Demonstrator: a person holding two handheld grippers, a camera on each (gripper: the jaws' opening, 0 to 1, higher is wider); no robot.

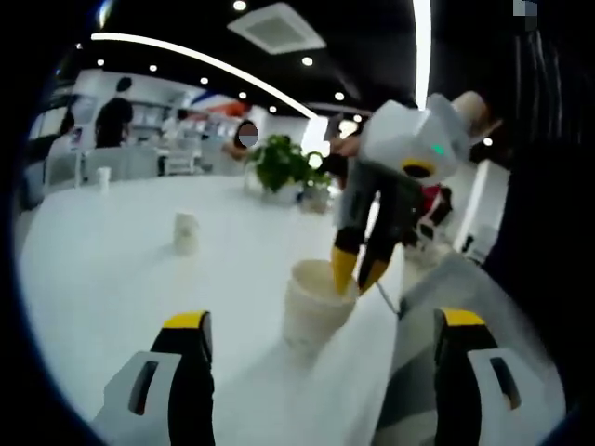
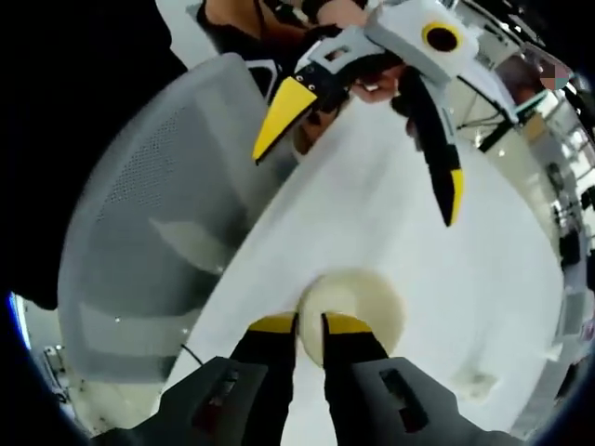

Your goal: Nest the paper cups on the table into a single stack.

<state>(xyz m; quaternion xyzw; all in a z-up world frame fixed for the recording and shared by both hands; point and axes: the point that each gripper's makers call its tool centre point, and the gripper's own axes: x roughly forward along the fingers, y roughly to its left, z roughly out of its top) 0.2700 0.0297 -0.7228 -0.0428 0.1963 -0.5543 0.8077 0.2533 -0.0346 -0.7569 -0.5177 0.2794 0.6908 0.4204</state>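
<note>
Bright, even indoor light from ceiling strip lights (image 1: 186, 58) and round downlights (image 1: 307, 61). White table (image 1: 102, 279) nearly blown out, shadows soft and weak. Left gripper view is soft overall, background blurry. Right gripper view is sharper in the centre. Heavy fisheye bending toward the edges in both, with blue fringing at the edges.

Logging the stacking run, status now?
Right gripper shut on near cup rim. Left gripper open, empty. Second cup apart, upright. Grey chair beside table edge.
</note>
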